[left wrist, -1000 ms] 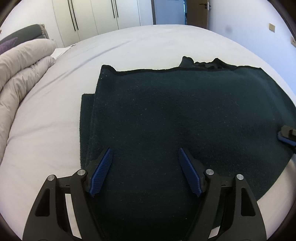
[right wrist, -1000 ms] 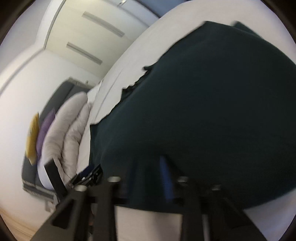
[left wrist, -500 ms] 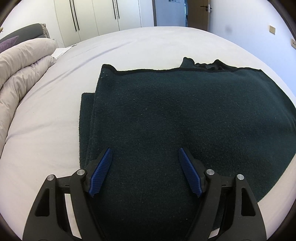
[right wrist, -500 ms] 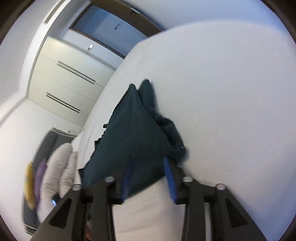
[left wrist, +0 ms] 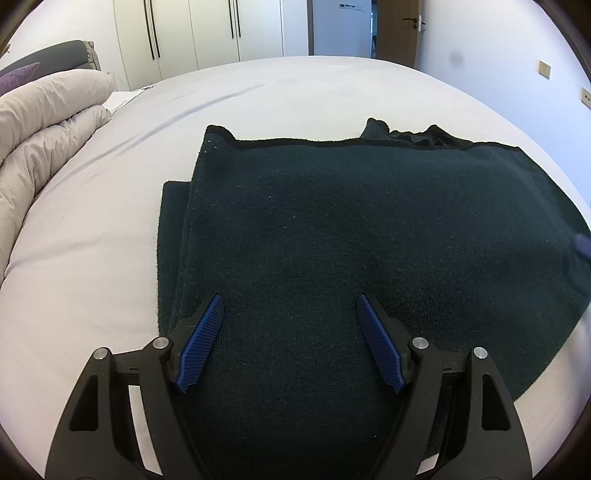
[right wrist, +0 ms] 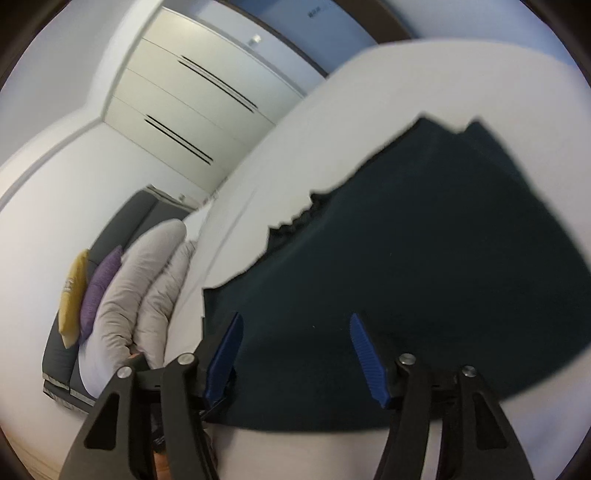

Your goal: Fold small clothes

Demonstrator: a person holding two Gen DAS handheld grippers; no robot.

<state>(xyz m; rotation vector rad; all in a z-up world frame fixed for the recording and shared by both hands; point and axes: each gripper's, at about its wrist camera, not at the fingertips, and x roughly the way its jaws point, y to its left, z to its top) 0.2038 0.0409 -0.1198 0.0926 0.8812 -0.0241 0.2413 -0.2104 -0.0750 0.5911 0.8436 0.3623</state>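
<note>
A dark green knitted garment lies folded flat on the white bed, with a lower layer sticking out along its left side. My left gripper is open and empty, its blue pads just above the garment's near part. My right gripper is open and empty, tilted, above the garment near its front edge. A blurred blue tip of the right gripper shows at the right rim of the left wrist view.
A rolled beige duvet lies along the bed's left side, with a purple pillow and a yellow pillow against a dark headboard. White wardrobes and a door stand beyond the bed's far edge.
My right gripper was shut on the garment's edge and let it go; its jaws now stand wide open. It swung back over the garment. The left gripper barely moved.
</note>
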